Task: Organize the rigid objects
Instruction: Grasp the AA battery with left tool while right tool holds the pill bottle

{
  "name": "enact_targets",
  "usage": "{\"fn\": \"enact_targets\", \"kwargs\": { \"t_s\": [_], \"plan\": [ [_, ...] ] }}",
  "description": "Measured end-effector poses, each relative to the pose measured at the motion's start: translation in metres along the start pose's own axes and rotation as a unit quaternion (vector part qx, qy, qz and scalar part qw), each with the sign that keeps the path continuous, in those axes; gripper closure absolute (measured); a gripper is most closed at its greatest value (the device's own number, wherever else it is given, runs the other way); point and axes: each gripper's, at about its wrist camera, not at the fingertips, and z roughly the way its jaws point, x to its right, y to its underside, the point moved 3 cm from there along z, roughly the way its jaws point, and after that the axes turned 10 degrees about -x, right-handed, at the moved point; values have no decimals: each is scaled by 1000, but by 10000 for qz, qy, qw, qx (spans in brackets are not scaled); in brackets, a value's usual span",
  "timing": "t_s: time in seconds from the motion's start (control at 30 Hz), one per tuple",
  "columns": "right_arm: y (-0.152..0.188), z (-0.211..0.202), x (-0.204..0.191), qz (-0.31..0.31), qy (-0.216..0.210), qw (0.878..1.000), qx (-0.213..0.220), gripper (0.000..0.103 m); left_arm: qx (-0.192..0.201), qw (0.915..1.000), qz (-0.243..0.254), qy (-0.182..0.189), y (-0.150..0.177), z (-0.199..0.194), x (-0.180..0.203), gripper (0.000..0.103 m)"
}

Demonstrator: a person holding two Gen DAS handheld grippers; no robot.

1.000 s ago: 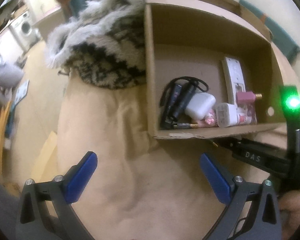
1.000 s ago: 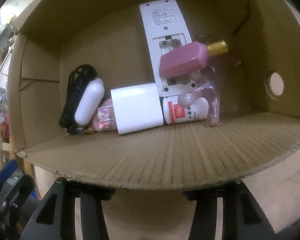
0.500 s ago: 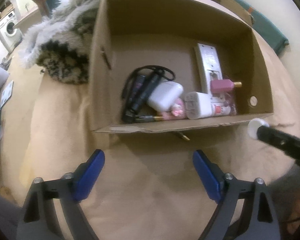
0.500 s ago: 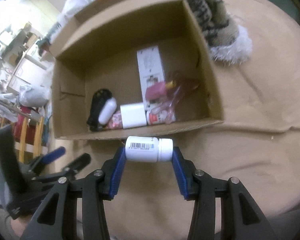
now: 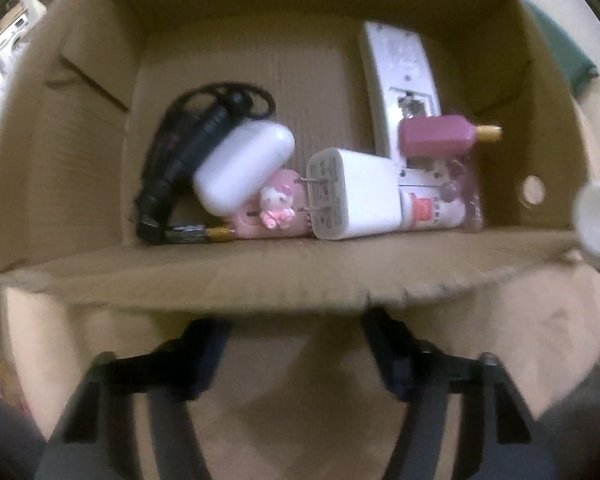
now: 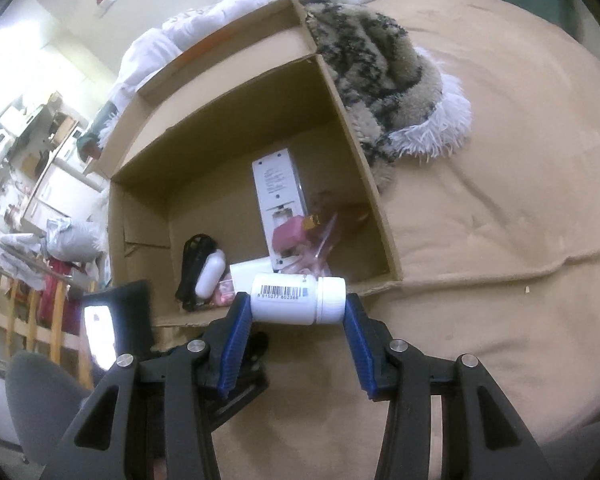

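Observation:
An open cardboard box on the beige bedspread fills the left wrist view. In it lie a black flashlight with a cord, a white case, a pink cat-figure item, a white charger, a white remote, a pink bottle and a small red-labelled bottle. My left gripper sits at the box's front flap, its jaws closing with nothing pressed between them. My right gripper is shut on a white barcode bottle, held sideways above the front edge of the box.
A furry patterned throw lies against the box's right wall, with white bedding behind it. Beige bedspread spreads to the right. A wooden rail and room clutter stand at the left. The bottle's white cap shows at the right edge.
The left gripper has moved down close to the box's front flap and its jaws have narrowed. The right gripper has risen back from the box, with the white bottle held in view.

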Motion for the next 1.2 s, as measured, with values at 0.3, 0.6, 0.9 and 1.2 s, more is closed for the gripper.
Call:
{"fn": "enact_targets", "kwargs": {
  "t_s": [0.3,0.6,0.9,1.2],
  "plan": [
    [2,-4,-9,-219,-222,9995,26,54,2,9987,-266,-425,-24,9,8,83],
    [-5,-8,-3,-351,-389,9986,22,54,53,9971,-354,-665,-23,3,3,94],
    [-4,-11,-11,-535,-621,9966,3,54,9,9953,-272,-926,-25,0,16,94],
    [-6,-11,-9,-528,-666,9964,0,54,95,9960,-248,-851,12,-24,7,94]
  ]
}}
